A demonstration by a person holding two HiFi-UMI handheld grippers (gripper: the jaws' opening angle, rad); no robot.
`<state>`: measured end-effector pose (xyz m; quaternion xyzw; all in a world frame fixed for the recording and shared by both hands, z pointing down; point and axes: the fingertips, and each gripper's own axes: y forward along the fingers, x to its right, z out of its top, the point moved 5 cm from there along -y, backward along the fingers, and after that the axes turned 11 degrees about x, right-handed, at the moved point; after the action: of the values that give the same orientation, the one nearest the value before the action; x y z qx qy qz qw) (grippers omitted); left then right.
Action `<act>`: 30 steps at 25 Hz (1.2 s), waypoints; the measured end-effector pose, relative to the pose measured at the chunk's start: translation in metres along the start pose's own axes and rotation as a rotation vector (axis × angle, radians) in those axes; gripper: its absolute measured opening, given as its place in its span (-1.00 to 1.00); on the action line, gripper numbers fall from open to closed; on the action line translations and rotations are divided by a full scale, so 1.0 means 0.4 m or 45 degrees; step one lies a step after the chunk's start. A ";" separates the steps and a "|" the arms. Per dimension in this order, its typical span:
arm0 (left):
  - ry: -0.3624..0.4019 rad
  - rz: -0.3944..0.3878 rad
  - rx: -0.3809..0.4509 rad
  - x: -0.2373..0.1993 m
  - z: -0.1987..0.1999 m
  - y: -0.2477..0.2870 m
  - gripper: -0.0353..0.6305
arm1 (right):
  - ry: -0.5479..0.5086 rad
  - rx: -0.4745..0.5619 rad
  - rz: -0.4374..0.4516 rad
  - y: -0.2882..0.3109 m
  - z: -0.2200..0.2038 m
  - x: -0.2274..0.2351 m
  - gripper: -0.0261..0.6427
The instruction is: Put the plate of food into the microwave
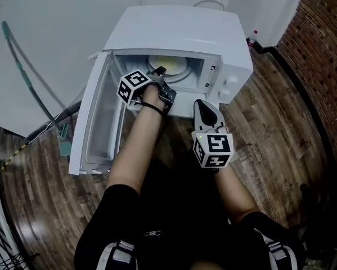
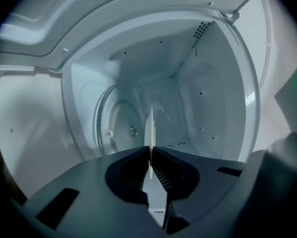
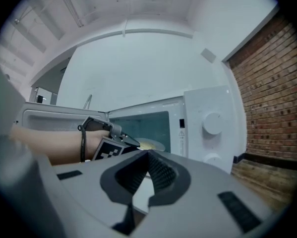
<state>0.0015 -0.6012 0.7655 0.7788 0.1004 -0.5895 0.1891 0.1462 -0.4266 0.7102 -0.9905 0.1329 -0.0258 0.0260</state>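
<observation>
The white microwave [image 1: 174, 30] stands on the wooden floor with its door [image 1: 98, 117] swung wide open to the left. Inside its cavity lies the plate of yellowish food [image 1: 171, 66]. My left gripper [image 1: 160, 75] reaches into the opening and is shut on the plate's near rim. In the left gripper view the plate [image 2: 150, 128] shows edge-on between the pinched jaws of the left gripper [image 2: 149, 157], with the turntable behind. My right gripper [image 1: 205, 108] hovers in front of the microwave, shut and holding nothing. The right gripper view shows the right gripper [image 3: 148, 155], the plate [image 3: 150, 144] and the left gripper [image 3: 131, 142].
The control knobs [image 1: 230, 83] sit on the microwave's right front. A brick wall [image 1: 326, 27] runs along the right, with a small bottle [image 1: 251, 38] at its foot. A green-handled mop [image 1: 22, 66] leans at the left. My knees are near the bottom edge.
</observation>
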 end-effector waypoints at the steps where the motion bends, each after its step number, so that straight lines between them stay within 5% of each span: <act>1: 0.018 0.012 -0.003 -0.001 0.000 0.010 -0.84 | -0.003 0.002 -0.005 -0.001 0.003 0.009 -0.90; 5: 0.075 0.054 0.001 -0.012 0.004 0.037 -0.82 | 0.002 0.012 -0.015 0.002 0.011 0.033 -0.90; 8: 0.206 0.104 0.010 -0.022 0.019 0.044 -0.82 | -0.004 0.014 0.001 0.003 0.011 0.030 -0.90; 14: 0.932 0.294 -0.004 -0.015 0.042 0.050 -0.59 | -0.003 0.015 0.028 0.007 0.011 0.017 -0.90; 19: 1.477 0.340 0.133 0.013 0.073 0.044 -0.50 | -0.012 0.020 0.046 -0.011 0.009 0.000 -0.90; 23: 1.494 0.260 0.191 0.047 0.064 -0.004 -0.51 | 0.003 0.012 0.039 -0.022 0.006 0.004 -0.90; 26: 1.562 0.137 0.256 0.084 0.035 -0.066 -0.89 | 0.012 0.032 0.052 -0.017 0.017 -0.006 -0.90; 30: 1.612 -0.004 0.261 0.126 -0.021 -0.211 -0.89 | 0.022 0.073 0.089 -0.004 0.035 -0.043 -0.90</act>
<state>-0.0089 -0.5243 0.7042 0.9902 0.1370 -0.0224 0.0170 0.1310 -0.4198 0.6957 -0.9838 0.1670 -0.0372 0.0543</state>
